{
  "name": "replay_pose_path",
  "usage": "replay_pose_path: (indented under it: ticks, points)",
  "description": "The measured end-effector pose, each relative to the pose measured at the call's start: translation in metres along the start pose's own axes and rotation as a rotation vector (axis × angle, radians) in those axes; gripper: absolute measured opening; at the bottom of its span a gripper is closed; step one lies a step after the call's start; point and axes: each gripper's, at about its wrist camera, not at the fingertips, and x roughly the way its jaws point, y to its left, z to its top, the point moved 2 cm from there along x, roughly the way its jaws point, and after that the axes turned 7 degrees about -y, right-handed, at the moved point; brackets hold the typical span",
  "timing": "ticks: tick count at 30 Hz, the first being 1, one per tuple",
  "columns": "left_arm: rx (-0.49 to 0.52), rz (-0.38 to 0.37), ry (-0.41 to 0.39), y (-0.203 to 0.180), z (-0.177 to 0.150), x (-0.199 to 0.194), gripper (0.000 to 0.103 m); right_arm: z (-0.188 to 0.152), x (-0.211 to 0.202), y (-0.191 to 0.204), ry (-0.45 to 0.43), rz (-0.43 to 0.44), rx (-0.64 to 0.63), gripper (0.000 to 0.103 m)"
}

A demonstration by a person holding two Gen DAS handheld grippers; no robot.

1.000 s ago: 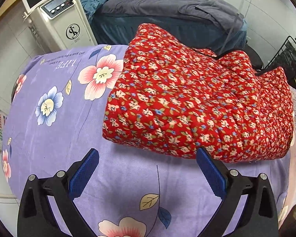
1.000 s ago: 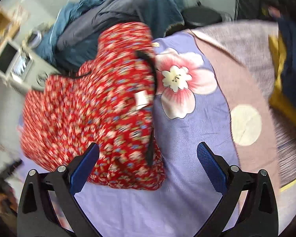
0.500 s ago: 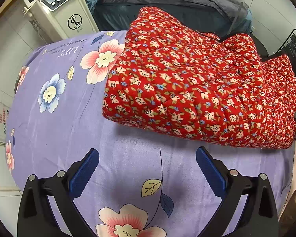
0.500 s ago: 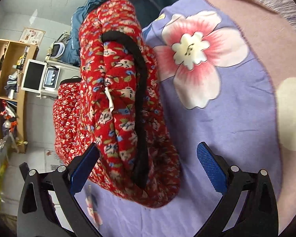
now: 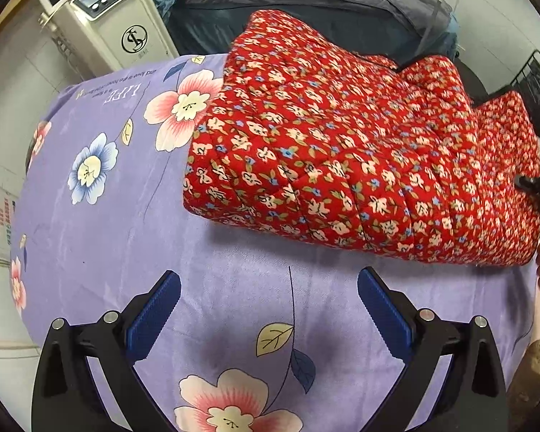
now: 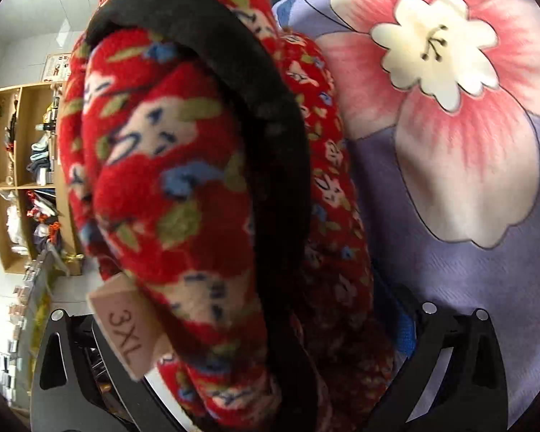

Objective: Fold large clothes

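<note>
**Right claw buried in the garment's end**

My left claw [image 5: 268,300] hangs spread and empty over the purple floral sheet [image 5: 108,237], clear of the folded red floral garment [image 5: 342,165] lying on it. The right claw [image 6: 255,370] straddles the black-trimmed edge [image 6: 270,136] beside the 3XL tag [image 6: 126,334], probably to lift it; whether it grips, I cannot tell.

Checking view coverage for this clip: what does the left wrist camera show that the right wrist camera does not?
Left wrist only: the whole folded red floral quilted garment, a white machine with a display, and the open left gripper above bare sheet. Right wrist only: the garment's black trim, a beige 3XL size tag, wooden shelves. Both: the garment on the purple flowered sheet.
</note>
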Motion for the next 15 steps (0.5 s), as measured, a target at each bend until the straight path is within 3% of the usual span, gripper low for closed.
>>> replay_pose_path:
  ticks: [5, 10, 12, 15]
  points:
    - [-0.04, -0.048, -0.019, 0.019, 0.015, 0.005, 0.097, -0.007, -0.004, -0.001, -0.024, 0.008, 0.015, 0.098]
    - [-0.18, -0.204, -0.062, 0.065, 0.056, 0.012, 0.097, -0.013, -0.007, -0.002, -0.035, -0.007, 0.046, 0.098]
    - [-0.208, -0.234, -0.071, 0.074, 0.075, 0.019, 0.097, -0.016, -0.01, -0.002, -0.039, -0.016, 0.051, 0.098]
    - [-0.148, -0.213, -0.058, 0.07, 0.101, 0.038, 0.097, -0.02, -0.022, -0.005, -0.049, -0.03, 0.061, 0.098]
